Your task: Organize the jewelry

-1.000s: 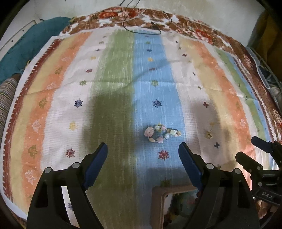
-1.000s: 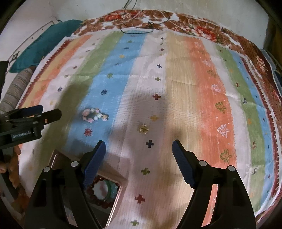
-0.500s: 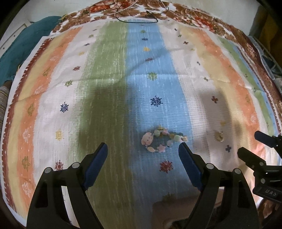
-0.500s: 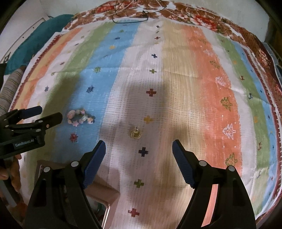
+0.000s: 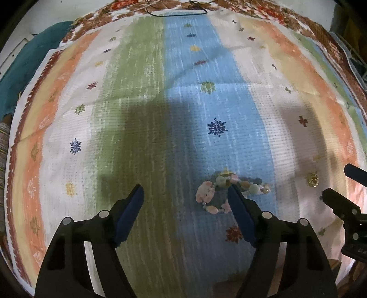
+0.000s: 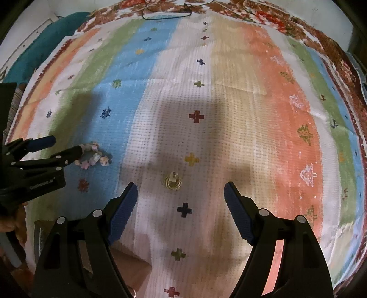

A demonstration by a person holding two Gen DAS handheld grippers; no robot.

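Observation:
A pastel bead bracelet lies on the blue stripe of the striped cloth. My left gripper is open, and its right fingertip overlaps the bracelet's right half. The bracelet also shows in the right wrist view, next to the left gripper. A small gold ring lies on the white stripe, just ahead of and between the fingers of my open right gripper. The ring also shows in the left wrist view, with the right gripper beside it.
The striped cloth covers the whole work surface. A brown box corner sits at the near left, partly hidden behind my fingers. A black cord lies at the far edge. A teal cushion lies far left.
Both grippers have moved forward and lower over the cloth. The bracelet and the ring are now close to the fingertips. The box has slid almost out of view.

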